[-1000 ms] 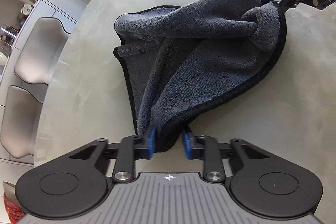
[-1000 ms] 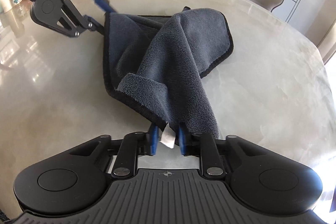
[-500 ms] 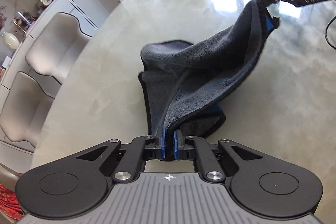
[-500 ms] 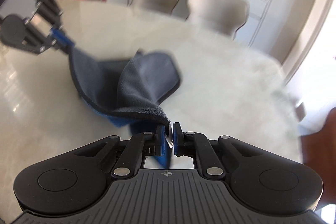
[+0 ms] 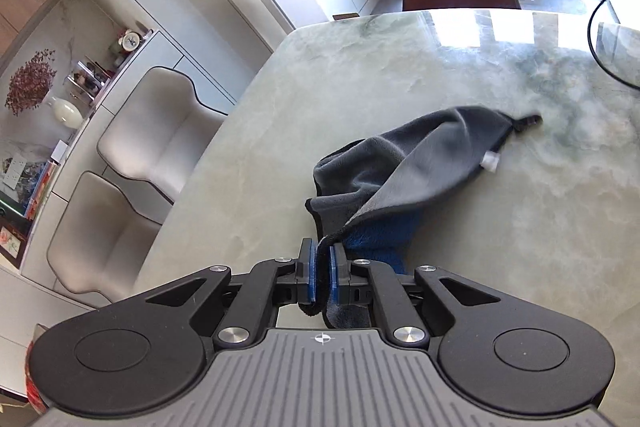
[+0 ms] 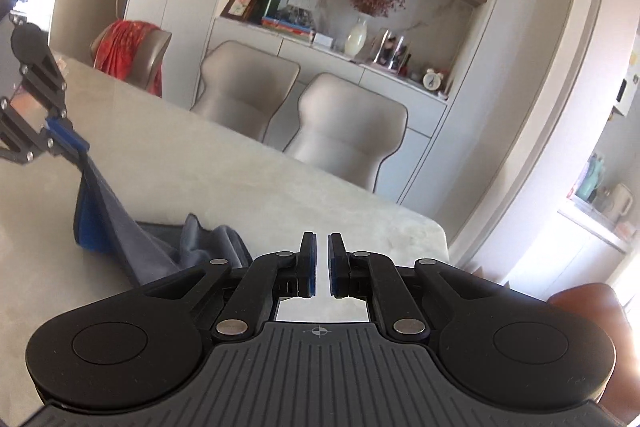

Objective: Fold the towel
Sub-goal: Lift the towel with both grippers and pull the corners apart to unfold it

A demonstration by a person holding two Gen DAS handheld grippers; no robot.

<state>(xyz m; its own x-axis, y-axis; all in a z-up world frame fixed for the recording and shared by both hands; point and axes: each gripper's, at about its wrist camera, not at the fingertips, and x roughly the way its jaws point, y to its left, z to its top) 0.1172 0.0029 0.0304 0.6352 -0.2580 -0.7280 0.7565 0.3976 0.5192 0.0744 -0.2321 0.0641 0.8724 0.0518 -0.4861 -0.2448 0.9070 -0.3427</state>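
Left hand-held gripper [image 5: 322,273] pinching grey towel [image 5: 404,163], right hand-held gripper [image 6: 322,269] marked "DAS", seemingly empty

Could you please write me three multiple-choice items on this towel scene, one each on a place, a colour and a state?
1. Where does the towel mostly lie?
A on a chair
B on the table
C on the floor

2. What colour is the towel's upper face?
A grey
B red
C white

3. What is the right gripper holding?
A the towel
B a cable
C nothing

Key:
1 B, its bulk rests on the marble top.
2 A, grey pile shows, with blue beneath.
3 C, its fingers stand apart with nothing between them, while the left gripper clamps a towel corner.
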